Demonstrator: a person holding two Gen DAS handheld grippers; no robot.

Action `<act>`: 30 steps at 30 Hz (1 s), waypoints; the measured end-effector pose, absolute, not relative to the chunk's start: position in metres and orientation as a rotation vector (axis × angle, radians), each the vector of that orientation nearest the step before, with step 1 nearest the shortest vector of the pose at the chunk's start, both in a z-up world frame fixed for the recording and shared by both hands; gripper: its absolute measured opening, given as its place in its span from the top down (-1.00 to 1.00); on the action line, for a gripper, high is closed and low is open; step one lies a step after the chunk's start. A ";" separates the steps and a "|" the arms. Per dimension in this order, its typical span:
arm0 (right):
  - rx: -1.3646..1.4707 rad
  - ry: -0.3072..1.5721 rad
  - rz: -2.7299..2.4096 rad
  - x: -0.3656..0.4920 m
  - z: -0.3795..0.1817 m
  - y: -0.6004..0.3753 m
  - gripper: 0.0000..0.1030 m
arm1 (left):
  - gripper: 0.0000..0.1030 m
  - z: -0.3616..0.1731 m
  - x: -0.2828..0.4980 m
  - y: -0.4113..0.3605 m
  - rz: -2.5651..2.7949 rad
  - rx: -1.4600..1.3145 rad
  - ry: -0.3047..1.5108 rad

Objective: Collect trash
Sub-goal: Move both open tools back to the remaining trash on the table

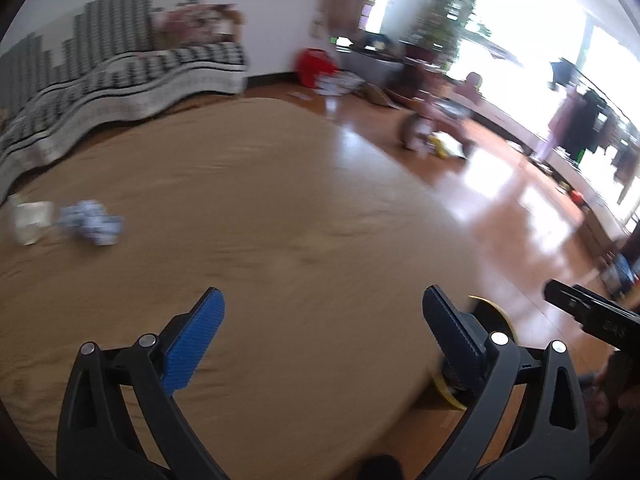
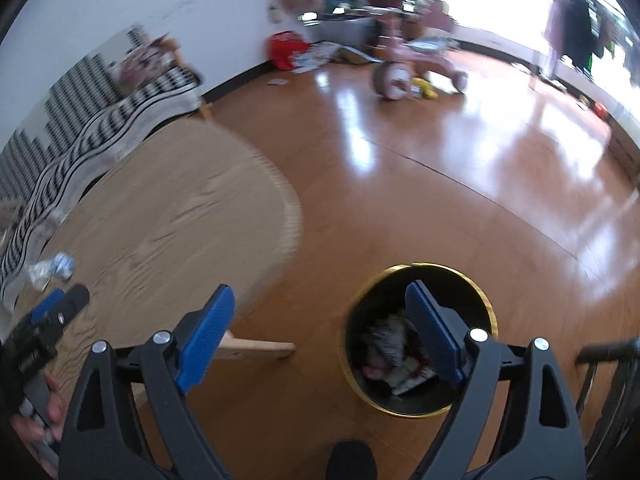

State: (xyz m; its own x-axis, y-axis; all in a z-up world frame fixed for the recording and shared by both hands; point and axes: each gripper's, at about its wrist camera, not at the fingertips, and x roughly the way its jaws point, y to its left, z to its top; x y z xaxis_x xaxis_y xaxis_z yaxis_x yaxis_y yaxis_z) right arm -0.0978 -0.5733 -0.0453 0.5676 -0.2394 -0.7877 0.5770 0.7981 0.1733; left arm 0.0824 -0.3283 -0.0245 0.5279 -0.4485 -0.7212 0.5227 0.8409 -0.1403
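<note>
Both my tools are empty right now. My left gripper (image 1: 322,332) stands spread wide over the round wooden table (image 1: 280,208), nothing between its blue pads, and my right gripper (image 2: 320,328) is spread as well, with the black gold-rimmed trash bin (image 2: 490,304) showing between its fingers at the lower middle of the right wrist view. The bin sits on the floor beside the table and already holds crumpled scraps (image 2: 394,354), so I judge I am between a drop and the next pick.

2 pieces are left on the table: a crumpled blue and white wrapper (image 1: 91,222) and just beside it a pale, clear plastic piece (image 1: 30,222), both at the left edge of the left wrist view, well apart from my grippers and blurred.

Next I need to swing back left across the table, bring 1 open gripper down around the wrapper, and close only once the pads bracket it
</note>
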 end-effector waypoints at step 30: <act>-0.004 0.984 0.039 0.146 -0.104 -0.265 -0.86 | -0.87 -0.075 0.245 -0.048 -0.165 -0.008 0.925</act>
State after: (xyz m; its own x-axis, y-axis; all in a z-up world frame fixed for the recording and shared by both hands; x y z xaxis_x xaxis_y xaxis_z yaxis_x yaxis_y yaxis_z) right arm 0.1464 -0.2649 -0.1040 0.5534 0.0309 -0.8323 -0.0347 0.9993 0.0141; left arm 0.2447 -0.0483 -0.0746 0.5904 -0.1450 -0.7939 0.1378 0.9874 -0.0779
